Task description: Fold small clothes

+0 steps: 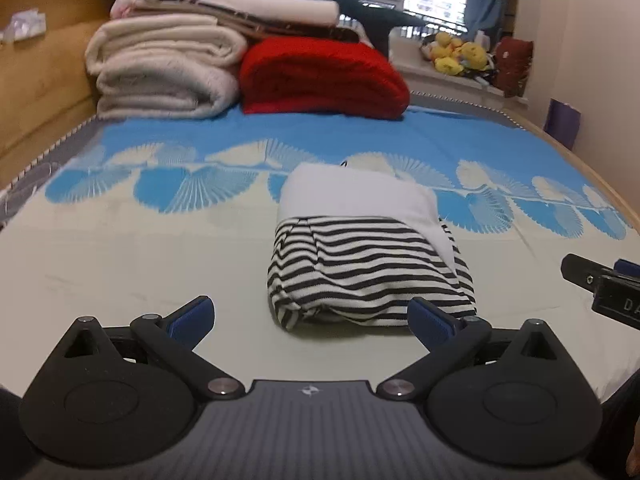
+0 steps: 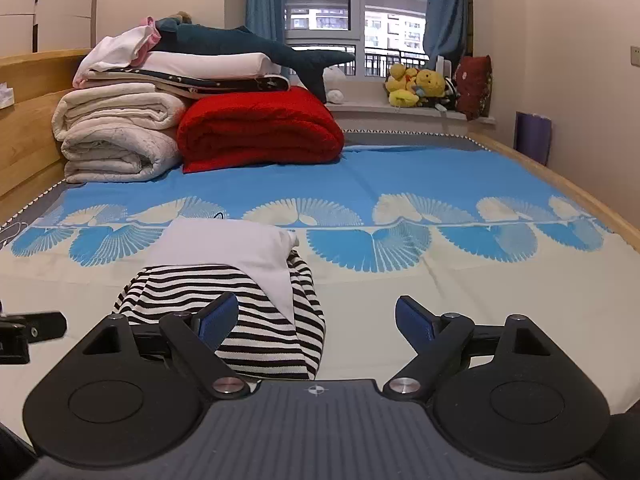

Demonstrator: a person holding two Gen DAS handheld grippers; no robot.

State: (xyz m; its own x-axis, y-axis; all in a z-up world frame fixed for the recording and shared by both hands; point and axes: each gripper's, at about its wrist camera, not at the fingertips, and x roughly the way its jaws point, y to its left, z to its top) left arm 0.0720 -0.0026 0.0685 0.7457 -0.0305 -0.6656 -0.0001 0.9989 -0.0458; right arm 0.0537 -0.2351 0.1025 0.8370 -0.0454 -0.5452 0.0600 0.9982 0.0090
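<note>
The left tool (image 1: 311,318) stands wide, its blue pads (image 1: 191,317) far apart and nothing between them. It touches no cloth: the folded striped garment (image 1: 370,276) lies just ahead of it on the bed (image 1: 120,264), with the nearer edge of the bundle showing in the gap between the fingers but clear of both pads.

The right tool (image 2: 316,320) is spread just as wide and holds nothing. In its own view the left pad (image 2: 218,320) overlaps the garment (image 2: 256,312), so whether that pad brushes the fabric cannot be told; the right pad hangs over bare sheet. From the left wrist view part of the right tool (image 1: 600,284) shows at the right edge, apart from the bundle.

The garment is a compact folded bundle, black and white stripes on the near half and a plain white panel (image 2: 236,252) on the far half, resting on the pale part of the sheet just short of the blue fan-pattern band (image 2: 360,236).

Further back against the wooden headboard (image 2: 36,120) sit a rolled cream blanket (image 2: 116,140) and a red blanket (image 2: 260,128), with more folded linen stacked on top.
</note>
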